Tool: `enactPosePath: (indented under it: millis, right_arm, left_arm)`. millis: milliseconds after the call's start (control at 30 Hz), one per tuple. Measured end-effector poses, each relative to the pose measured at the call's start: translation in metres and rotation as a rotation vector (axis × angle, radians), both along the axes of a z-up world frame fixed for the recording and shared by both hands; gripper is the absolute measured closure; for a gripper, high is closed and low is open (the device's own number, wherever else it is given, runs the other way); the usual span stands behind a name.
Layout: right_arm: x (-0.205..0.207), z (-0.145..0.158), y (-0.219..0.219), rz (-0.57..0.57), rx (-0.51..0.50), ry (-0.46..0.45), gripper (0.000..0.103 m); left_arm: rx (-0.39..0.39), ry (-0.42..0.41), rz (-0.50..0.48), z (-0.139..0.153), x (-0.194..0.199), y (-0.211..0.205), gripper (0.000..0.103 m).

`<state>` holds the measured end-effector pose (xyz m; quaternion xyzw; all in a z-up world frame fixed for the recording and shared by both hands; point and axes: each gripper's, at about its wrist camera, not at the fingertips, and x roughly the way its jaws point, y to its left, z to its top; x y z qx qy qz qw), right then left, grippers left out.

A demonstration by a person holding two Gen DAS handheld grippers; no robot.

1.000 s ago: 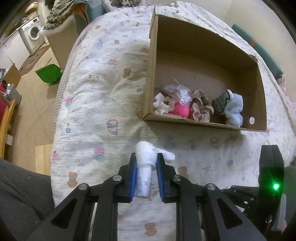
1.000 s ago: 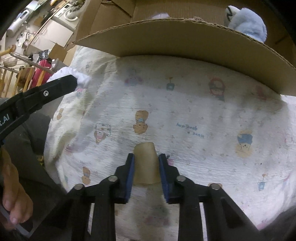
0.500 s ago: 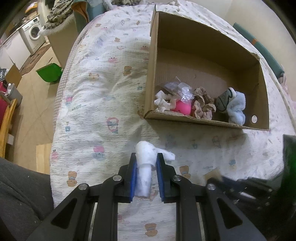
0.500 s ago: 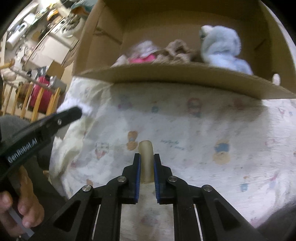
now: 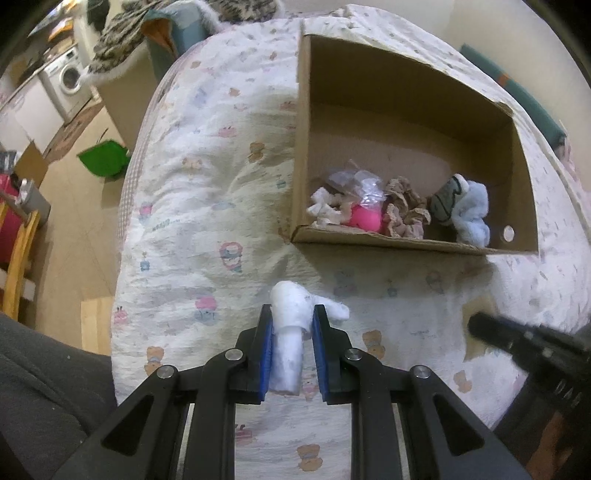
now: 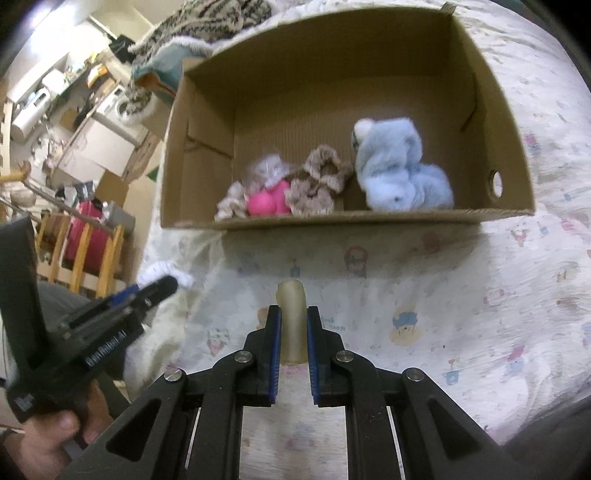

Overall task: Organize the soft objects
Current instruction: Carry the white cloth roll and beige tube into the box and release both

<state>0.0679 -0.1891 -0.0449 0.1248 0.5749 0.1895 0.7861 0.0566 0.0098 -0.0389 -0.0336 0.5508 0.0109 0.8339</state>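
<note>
A cardboard box lies on a printed quilt. It holds a pale blue plush, a pink ball, beige scrunchies and a clear wrapper. My left gripper is shut on a white fluffy piece, held above the quilt short of the box. My right gripper is shut on a squashed beige translucent soft piece, raised in front of the box's near wall. The left gripper shows at the lower left of the right wrist view, a hand on its handle.
The quilt covers a rounded bed that drops off at the left to a tan floor with a green bin, a wooden chair and a washing machine. A knitted throw lies beyond the box.
The right gripper squeezed shut on the beige piece and rose, so the box's inside came into its view. The left gripper kept still with the white piece.
</note>
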Motion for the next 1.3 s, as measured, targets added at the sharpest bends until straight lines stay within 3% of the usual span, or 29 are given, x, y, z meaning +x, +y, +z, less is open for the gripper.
enactPosePath:
  millis: [300, 700, 1300]
  right_arm:
    - [0.006, 0.029, -0.016, -0.061, 0.058, -0.079, 0.089]
    - [0.029, 0.055, -0.031, -0.107, 0.092, -0.140, 0.089]
    - [0.092, 0.063, -0.039, -0.148, 0.089, -0.184, 0.089]
  left_arm:
    - [-0.003, -0.064, -0.037, 0.027, 0.002, -0.007, 0.085]
    - [0.003, -0.136, -0.071, 0.064, 0.037, -0.007, 0.085]
    - [0.014, -0.155, -0.111, 0.063, 0.094, -0.025, 0.085]
